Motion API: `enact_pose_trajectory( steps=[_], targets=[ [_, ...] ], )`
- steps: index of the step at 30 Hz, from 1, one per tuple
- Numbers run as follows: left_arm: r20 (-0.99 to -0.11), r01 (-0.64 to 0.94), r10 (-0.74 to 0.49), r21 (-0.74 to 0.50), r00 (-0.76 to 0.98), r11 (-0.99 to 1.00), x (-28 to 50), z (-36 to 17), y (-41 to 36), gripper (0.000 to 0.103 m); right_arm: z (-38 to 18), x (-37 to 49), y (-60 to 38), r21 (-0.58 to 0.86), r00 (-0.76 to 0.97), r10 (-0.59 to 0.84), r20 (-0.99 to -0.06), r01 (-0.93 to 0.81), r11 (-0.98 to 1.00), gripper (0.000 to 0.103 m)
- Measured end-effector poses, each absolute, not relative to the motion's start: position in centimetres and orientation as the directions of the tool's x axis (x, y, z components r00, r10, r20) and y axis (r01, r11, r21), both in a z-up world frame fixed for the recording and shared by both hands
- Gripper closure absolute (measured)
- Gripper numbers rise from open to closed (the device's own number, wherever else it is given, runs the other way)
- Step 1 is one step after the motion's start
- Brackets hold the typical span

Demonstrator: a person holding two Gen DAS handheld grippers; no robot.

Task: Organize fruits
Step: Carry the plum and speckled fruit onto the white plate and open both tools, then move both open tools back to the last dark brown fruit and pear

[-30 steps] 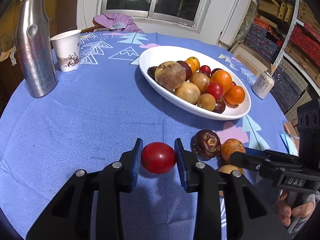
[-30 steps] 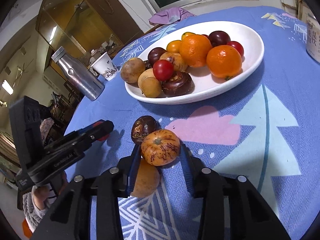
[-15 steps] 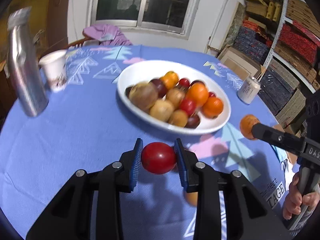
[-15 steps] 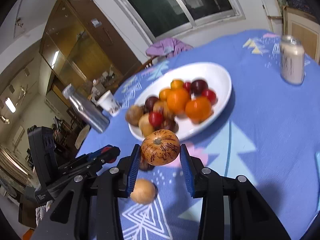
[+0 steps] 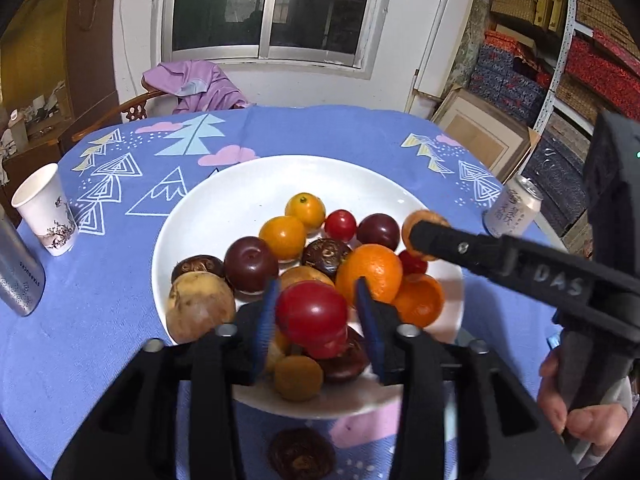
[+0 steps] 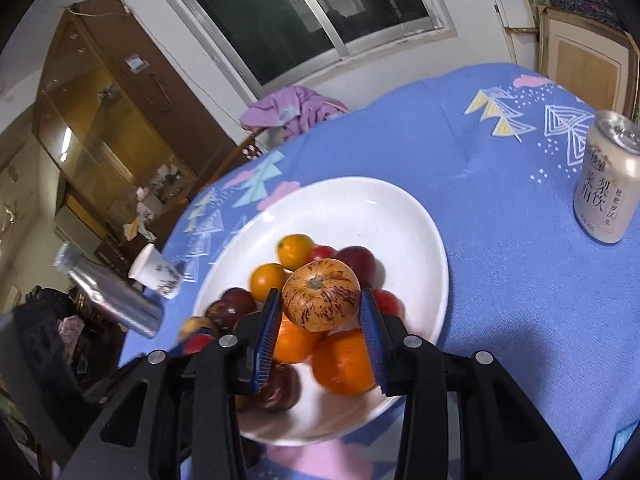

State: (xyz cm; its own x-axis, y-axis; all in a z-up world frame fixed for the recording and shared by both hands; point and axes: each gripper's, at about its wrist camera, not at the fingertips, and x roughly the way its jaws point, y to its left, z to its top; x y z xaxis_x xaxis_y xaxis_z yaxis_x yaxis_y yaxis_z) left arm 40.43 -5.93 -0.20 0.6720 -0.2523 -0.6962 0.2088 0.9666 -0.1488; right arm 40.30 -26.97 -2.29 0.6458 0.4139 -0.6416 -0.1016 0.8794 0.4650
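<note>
I've carried both fruits from the cloth to above the white plate (image 5: 192,216). My left gripper (image 5: 316,312) is opening, the red tomato (image 5: 312,312) dropping between its jaws; my right gripper (image 6: 320,312) is easing apart around the speckled orange fruit (image 6: 320,294). 1 dark fruit (image 5: 300,460) waits below.

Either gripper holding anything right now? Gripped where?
Left gripper: jaws opening, red tomato between them, apparently released. Right gripper: jaws opening around the speckled orange fruit, pads at its sides.

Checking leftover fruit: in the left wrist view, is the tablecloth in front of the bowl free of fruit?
No. A dark brown wrinkled fruit lies on the blue tablecloth just in front of the white bowl.
</note>
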Motion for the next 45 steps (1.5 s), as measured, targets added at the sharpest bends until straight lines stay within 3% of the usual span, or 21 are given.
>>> enact_pose_trajectory(
  steps=[1,2,3,6,7,10,12,14,16,21,29,37,45],
  targets=[
    [-0.684,0.207,-0.261,-0.162,0.681,0.965,40.5,-0.1,-5.6,0.035,-2.6,40.6,-27.1,0.466,0.641,0.417,-0.644,-0.104,0.879,0.059],
    [-0.673,0.202,-0.264,-0.171,0.691,0.964,40.5,0.0,-5.3,0.025,-2.8,40.6,-27.3,0.474,0.641,0.423,-0.640,-0.104,0.874,0.052],
    [-0.664,0.204,-0.272,-0.180,0.696,0.962,40.3,0.2,-4.9,0.025,-2.8,40.4,-27.6,0.490,0.644,0.435,-0.629,-0.105,0.865,0.042],
    [-0.657,0.203,-0.278,-0.190,0.701,0.961,39.7,1.0,-4.1,0.023,-1.4,38.7,-28.4,0.546,0.660,0.489,-0.570,-0.140,0.826,0.041],
    [-0.649,0.192,-0.273,-0.195,0.710,0.962,39.2,1.3,-3.7,0.017,-0.6,37.9,-28.6,0.552,0.671,0.497,-0.550,-0.155,0.819,0.040],
    [-0.632,0.165,-0.251,-0.192,0.733,0.967,36.9,1.8,-2.1,0.009,1.6,34.4,-29.2,0.557,0.712,0.509,-0.483,-0.199,0.806,0.025],
    [-0.634,0.141,-0.217,-0.170,0.742,0.975,34.9,1.3,-0.9,0.007,2.5,31.6,-29.5,0.532,0.745,0.494,-0.449,-0.222,0.817,0.010],
    [-0.648,0.112,-0.189,-0.158,0.737,0.981,33.0,0.3,0.3,0.005,2.0,28.3,-29.5,0.490,0.776,0.460,-0.432,-0.226,0.842,0.004],
    [-0.671,0.080,-0.164,-0.154,0.723,0.985,31.5,-0.9,1.5,0.005,0.6,26.0,-29.2,0.436,0.786,0.410,-0.463,-0.201,0.877,0.004],
    [-0.671,-0.014,-0.113,-0.180,0.733,0.984,28.5,-1.9,4.7,0.005,-1.8,23.7,-28.0,0.460,0.726,0.472,-0.501,-0.238,0.855,0.004],
    [-0.656,-0.175,-0.070,-0.301,0.751,0.937,25.8,-2.8,9.6,0.005,-3.8,22.5,-22.3,0.252,0.673,0.418,-0.610,-0.336,0.908,0.004],
    [-0.624,-0.146,0.061,-0.086,0.779,0.985,25.3,-1.8,6.3,0.005,-4.6,21.2,-18.8,0.104,0.663,0.370,-0.650,-0.405,0.908,0.004],
    [-0.560,-0.157,0.121,-0.016,0.820,0.988,24.5,-0.4,5.3,0.005,-5.1,21.6,-17.5,0.042,0.670,0.310,-0.674,-0.384,0.922,0.004]
  ],
)
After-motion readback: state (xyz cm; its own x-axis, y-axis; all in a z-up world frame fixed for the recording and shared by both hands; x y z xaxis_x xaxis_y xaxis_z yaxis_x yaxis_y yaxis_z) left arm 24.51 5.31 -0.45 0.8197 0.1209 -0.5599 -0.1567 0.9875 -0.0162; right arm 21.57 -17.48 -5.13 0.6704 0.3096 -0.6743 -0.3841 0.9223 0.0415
